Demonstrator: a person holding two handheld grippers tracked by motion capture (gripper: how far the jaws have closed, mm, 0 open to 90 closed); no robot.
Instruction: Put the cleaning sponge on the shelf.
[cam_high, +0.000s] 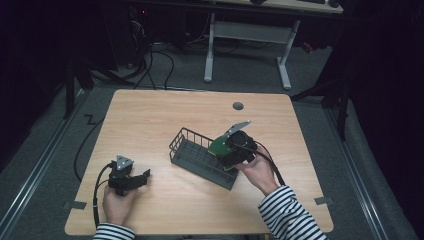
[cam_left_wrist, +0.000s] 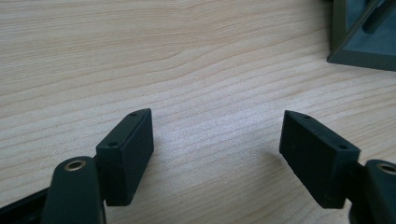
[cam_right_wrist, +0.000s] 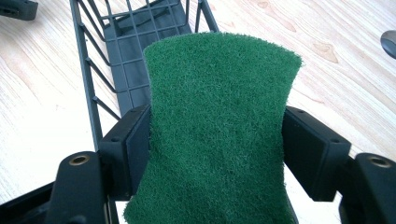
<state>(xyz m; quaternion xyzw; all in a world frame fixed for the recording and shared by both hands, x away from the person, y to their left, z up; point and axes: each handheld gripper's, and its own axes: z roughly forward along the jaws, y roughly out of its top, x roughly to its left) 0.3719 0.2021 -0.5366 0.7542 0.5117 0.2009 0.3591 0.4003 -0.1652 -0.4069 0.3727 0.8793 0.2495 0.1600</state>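
High view: right gripper (cam_high: 225, 150) grips a green sponge (cam_high: 218, 145) over the right end of the wire basket (cam_high: 192, 145); left gripper (cam_high: 145, 176) lies well left of it. Left gripper view: jaws spread over bare table (cam_left_wrist: 187, 70), basket corner beyond. Right gripper view: sponge's scouring face clamped, basket floor bare.

The sponge (cam_right_wrist: 217, 135) is a green scouring pad with a rough, fibrous face and a narrowed waist; a yellow layer shows under it in the high view. It sits clamped at its waist between the two jaws of the right tongs (cam_right_wrist: 217, 154), held over the right end of the rack (cam_high: 200, 157). The rack is a dark grey wire basket with a flat floor, long and narrow, lying slanted on the bench (cam_high: 150, 115) near its middle.
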